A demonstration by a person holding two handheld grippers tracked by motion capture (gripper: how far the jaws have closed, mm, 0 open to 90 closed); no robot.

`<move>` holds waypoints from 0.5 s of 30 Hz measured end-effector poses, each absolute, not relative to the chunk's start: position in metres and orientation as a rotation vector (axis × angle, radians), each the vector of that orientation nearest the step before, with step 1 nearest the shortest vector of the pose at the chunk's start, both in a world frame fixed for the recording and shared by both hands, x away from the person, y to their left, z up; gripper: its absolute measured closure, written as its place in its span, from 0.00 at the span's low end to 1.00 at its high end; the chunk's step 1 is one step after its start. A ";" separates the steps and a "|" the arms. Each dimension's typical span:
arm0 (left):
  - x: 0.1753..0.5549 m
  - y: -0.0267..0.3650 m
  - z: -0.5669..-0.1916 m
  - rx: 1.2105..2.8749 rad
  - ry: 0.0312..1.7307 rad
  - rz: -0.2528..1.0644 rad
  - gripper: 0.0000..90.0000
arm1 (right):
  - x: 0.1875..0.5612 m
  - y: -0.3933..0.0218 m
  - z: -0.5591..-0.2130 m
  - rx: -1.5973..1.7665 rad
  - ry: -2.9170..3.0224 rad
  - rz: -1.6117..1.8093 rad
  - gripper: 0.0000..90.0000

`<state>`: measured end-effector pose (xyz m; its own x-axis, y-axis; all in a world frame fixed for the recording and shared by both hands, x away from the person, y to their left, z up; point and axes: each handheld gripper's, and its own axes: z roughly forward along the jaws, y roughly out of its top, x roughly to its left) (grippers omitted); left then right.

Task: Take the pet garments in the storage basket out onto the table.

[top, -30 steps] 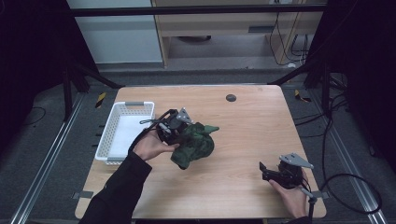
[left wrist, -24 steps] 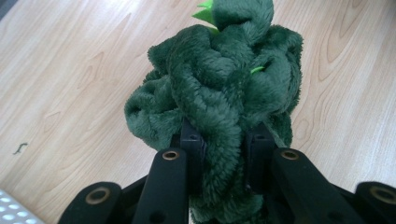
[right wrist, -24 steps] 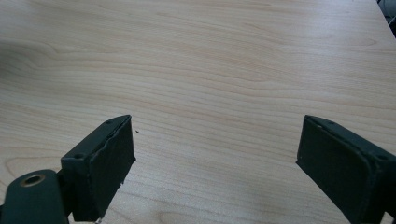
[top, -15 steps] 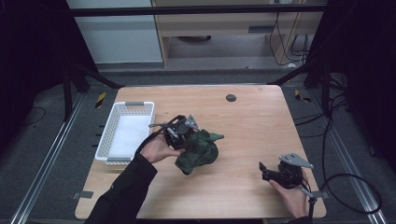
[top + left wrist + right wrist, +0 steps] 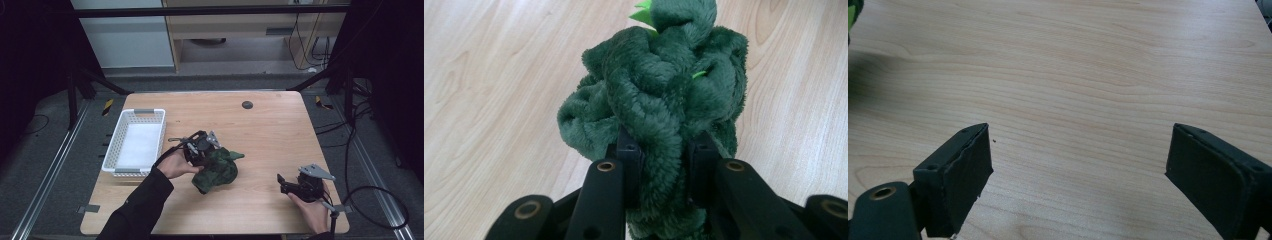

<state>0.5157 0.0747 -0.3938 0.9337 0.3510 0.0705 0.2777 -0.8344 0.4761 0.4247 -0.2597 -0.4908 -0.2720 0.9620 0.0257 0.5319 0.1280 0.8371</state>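
Black jaws of the left tool (image 5: pixel 659 165) clamp a thick fold of a dark green plush toy (image 5: pixel 659 95), the pile bulging out above and below the pads. In the high view the left tool (image 5: pixel 199 150) sits at the toy's (image 5: pixel 216 170) near-left side, with the person's left hand (image 5: pixel 173 165) behind it. The toy is a crumpled lump of deep green fleece with small bright green points at its far end; its shape as a figure is hard to make out, since it is bunched up and its lower part is cut off behind the jaws in the left gripper view. Whether it rests fully on the desk (image 5: pixel 270 125) or is partly lifted I cannot tell. It lies at the middle of the desk, slightly toward the near edge.

To its left a white basket (image 5: pixel 116 152) stands by the desk's left edge, near the toy but apart from it. The right tool (image 5: pixel 290 186) is well apart at the near-right corner, held in the right hand (image 5: pixel 312 210); its jaws (image 5: pixel 1078 170) stand wide apart over bare wood with nothing between them. A small dark round spot (image 5: pixel 247 104) marks the far side. Open wood stretches between the toy and the right tool and across the far half.
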 end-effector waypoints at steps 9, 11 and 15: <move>0.513 0.066 -0.409 2.659 0.430 0.182 0.81 | 0.425 -0.259 -0.491 1.435 1.877 1.039 0.12; 0.513 0.065 -0.412 2.670 0.426 0.181 0.80 | 0.425 -0.259 -0.491 1.434 1.878 1.038 0.12; 0.514 0.065 -0.416 2.674 0.445 0.179 0.75 | 0.425 -0.259 -0.491 1.432 1.879 1.038 0.12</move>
